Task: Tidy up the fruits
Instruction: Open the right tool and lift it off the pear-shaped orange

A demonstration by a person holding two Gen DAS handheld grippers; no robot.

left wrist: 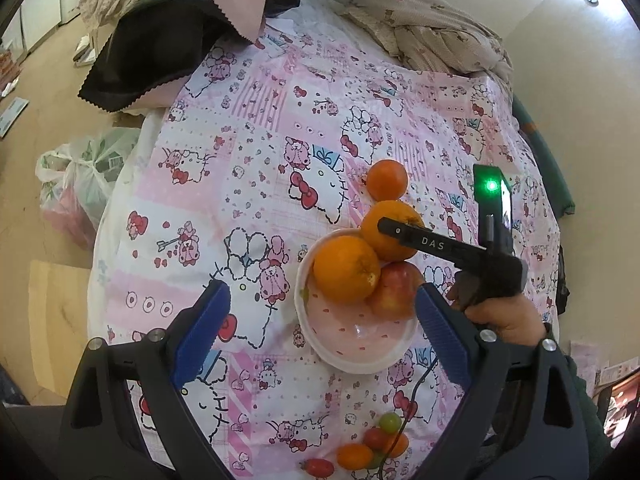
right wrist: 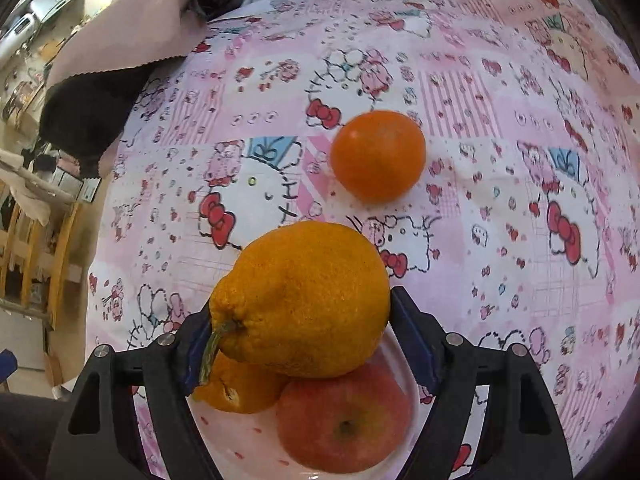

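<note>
Orange fruit (right wrist: 304,300) between right fingers (right wrist: 412,340)

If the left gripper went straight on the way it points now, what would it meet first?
Probably the pink bowl, at its near rim or the orange inside it. The left gripper stands open and empty, aimed down at the bowl; depth is hard to judge.

Both views are evenly and fairly brightly lit by diffuse indoor light; shadows are faint and soft-edged. In the left wrist view, a green indicator lamp (left wrist: 491,187) blooms into a small glare spot, and the white bowl with pink dots (left wrist: 362,354) shows a weak highlight on its inner wall. Fisheye distortion curves the pink patterned cartoon-print cloth (right wrist: 500,92) strongly toward dark, vignetted corners. The right wrist view is softer overall, with the cloth pattern smeared towards its edges.
</note>
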